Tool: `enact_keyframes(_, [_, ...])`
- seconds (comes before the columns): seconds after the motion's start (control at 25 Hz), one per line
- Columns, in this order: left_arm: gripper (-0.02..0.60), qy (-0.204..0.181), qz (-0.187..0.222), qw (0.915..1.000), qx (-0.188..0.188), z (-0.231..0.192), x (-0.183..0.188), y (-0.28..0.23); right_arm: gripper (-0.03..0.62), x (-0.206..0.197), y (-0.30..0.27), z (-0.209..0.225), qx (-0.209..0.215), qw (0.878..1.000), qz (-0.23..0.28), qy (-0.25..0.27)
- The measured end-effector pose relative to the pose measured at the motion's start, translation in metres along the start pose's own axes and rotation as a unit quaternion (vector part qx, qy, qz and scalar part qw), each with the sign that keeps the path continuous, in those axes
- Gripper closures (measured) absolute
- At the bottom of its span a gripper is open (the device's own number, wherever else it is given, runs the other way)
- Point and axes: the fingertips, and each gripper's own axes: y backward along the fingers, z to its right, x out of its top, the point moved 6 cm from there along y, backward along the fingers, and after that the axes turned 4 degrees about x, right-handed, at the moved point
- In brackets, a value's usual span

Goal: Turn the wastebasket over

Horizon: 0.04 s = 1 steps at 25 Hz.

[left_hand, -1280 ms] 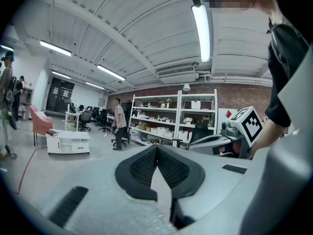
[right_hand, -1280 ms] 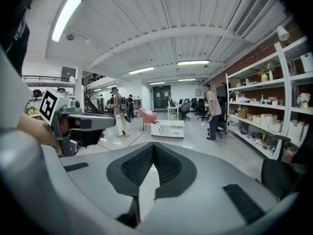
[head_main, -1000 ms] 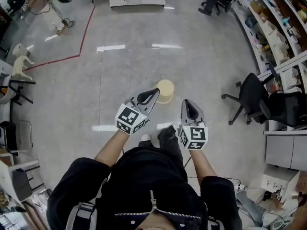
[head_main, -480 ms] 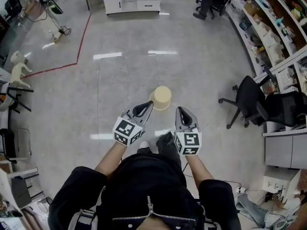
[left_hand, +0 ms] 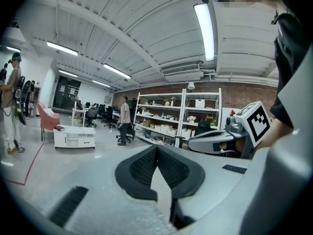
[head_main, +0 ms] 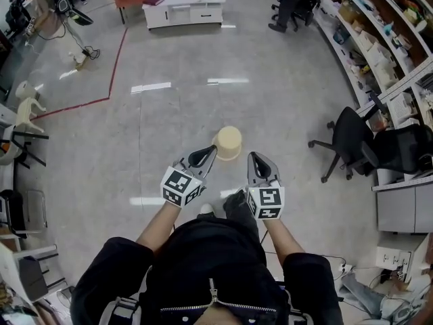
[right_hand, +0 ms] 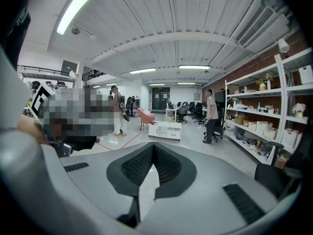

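Since a second ago the head view has tipped, so the basket (head_main: 228, 143) and the floor (head_main: 155, 114) sit lower in the picture. The two grippers are drawn in a little, but their pose is almost unchanged.

The basket stands on the floor just ahead of the person, between the lines of the two grippers. It is too small here to tell whether its mouth faces up or down. That fits a basket waiting to be turned as well as one already turned and set down.

The left gripper (head_main: 208, 152) has its fingers (left_hand: 142, 168) pressed together with nothing between them. The right gripper (head_main: 257, 160) is likewise closed and empty, its pads meeting at the tips (right_hand: 154, 148). Both point nearly level across the room, and neither gripper view shows the basket, so I judge they are held well above it.

As for handling, the basket looks light and thin-walled, and the floor looks smooth. A nudge would likely slide or topple it, so the grippers are best kept off its side unless a grip is meant. Any grip would need the fingers parted and the hands brought low. It would go best as a pinch on the wall at the rim, with the other gripper steadying the far side.
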Motion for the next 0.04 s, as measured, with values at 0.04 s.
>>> enact_keyframes(0.04, [0.577,0.000,0.000,1.0000,-0.001,0.0012,0.0013,-0.0008,0.585,0.0014,0.0008,0.0009,-0.001,1.000,0.001,0.001])
